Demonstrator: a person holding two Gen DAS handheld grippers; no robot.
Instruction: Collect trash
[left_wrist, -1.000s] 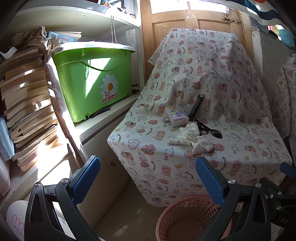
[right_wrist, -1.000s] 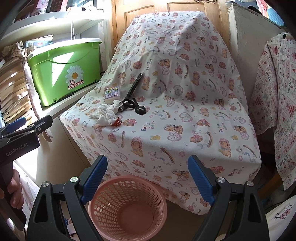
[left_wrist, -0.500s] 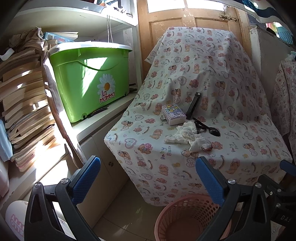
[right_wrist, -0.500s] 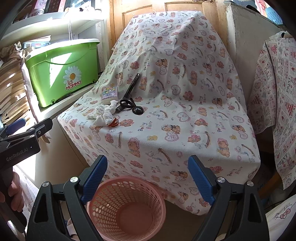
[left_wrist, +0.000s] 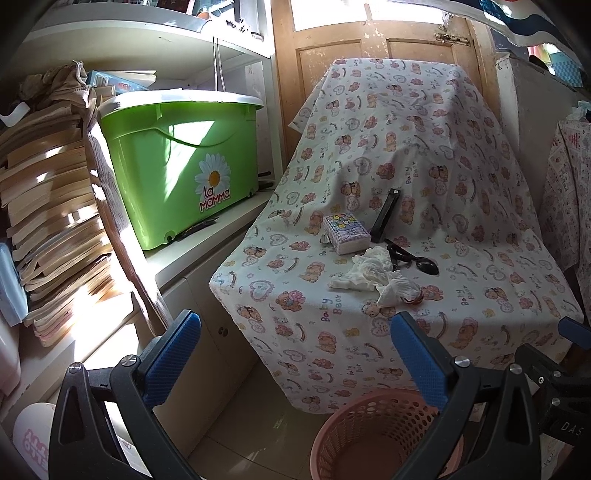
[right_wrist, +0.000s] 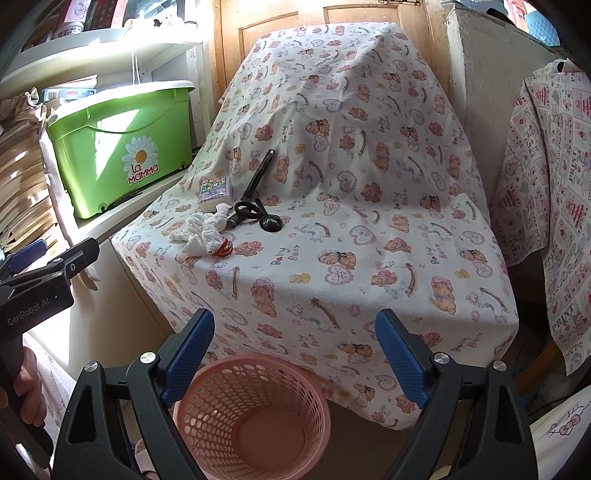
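Both blue-padded grippers, left gripper (left_wrist: 295, 354) and right gripper (right_wrist: 295, 350), gape empty; crumpled white tissue (right_wrist: 201, 232) lies mid-left, round pink mesh plastic basket (right_wrist: 255, 413) at bottom centre.

Open air above pink basket (right_wrist: 255, 413) and front of the draped seat (right_wrist: 332, 266); around crumpled tissue (right_wrist: 201, 232), tissue pack (right_wrist: 215, 189) and scissors (right_wrist: 255, 206) crowd behind, green bin (right_wrist: 122, 147) walls the left.

Left gripper (left_wrist: 295, 354) jaws wide apart — right gripper (right_wrist: 295, 350) likewise, both empty.
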